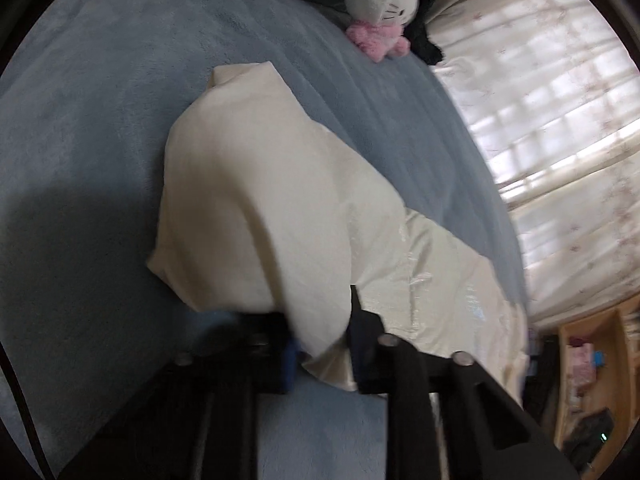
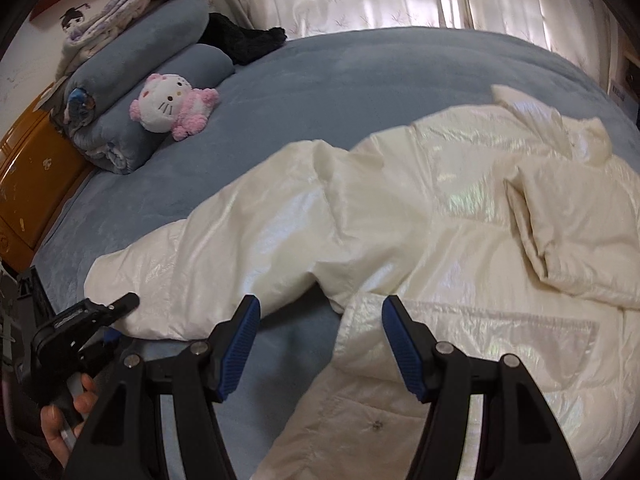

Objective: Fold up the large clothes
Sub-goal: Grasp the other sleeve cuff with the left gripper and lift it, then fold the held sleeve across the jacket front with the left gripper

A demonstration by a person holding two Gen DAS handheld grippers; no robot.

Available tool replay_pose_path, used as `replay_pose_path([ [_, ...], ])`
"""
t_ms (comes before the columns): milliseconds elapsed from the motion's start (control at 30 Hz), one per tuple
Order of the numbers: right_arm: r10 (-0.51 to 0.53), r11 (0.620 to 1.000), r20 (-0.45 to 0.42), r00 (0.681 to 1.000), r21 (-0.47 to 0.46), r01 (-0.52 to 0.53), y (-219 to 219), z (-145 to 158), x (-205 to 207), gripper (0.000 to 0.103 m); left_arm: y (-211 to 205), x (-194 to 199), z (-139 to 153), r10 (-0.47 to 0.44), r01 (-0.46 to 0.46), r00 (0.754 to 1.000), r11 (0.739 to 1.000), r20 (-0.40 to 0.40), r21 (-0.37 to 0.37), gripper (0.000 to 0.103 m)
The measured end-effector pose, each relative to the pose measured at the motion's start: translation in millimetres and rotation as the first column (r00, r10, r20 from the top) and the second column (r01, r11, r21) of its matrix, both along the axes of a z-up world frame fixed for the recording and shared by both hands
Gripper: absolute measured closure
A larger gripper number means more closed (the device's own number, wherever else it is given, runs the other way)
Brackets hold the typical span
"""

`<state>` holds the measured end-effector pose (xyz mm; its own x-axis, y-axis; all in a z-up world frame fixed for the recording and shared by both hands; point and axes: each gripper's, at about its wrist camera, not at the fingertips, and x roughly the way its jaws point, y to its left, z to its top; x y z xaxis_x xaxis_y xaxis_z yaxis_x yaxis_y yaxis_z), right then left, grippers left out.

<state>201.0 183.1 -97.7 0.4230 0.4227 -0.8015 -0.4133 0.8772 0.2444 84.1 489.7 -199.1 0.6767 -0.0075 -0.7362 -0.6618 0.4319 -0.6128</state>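
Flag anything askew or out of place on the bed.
The glossy cream puffer jacket lies crumpled, one sleeve splayed out, its end in the left gripper. The pink-and-white plush cat lies tipped on the blue blanket.

A glossy cream-white quilted puffer jacket [image 2: 460, 216] lies spread across the blue fleece bed cover [image 2: 340, 80], its shiny shell creased and catching iridescent light. One long sleeve [image 2: 224, 256] stretches flat away from the body toward the left. Its cuff end [image 1: 256, 208] is lifted off the cover, hanging in soft folds.
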Motion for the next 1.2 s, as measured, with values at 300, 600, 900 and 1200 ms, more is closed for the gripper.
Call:
replay_pose_path([
  [300,-0.046,0.997,0.0,0.999,0.069,0.045,-35.5,18.6,1.6,0.04,-54.5,31.7,120.0,-0.046,0.038,0.999,0.922,0.011,0.385,0.096],
  [600,-0.184,0.971,0.035,0.982,0.159,0.176,-135.0,58.1,-6.8,0.04,-193.3,69.0,244.3,-0.349,0.205,0.924,0.796,0.155,0.57,0.096],
  [900,-0.408,0.9,0.024,0.913,0.183,0.397,-281.5,67.2,-14.0,0.039,-387.6,142.0,226.2,-0.647,0.542,0.762,0.607,-0.034,0.581,0.088],
  [1200,-0.465,0.87,-0.032,0.885,0.167,0.463,-351.8,49.7,-18.7,0.039,-450.4,170.0,143.5,-0.703,0.729,0.667,0.547,-0.247,0.412,0.055],
])
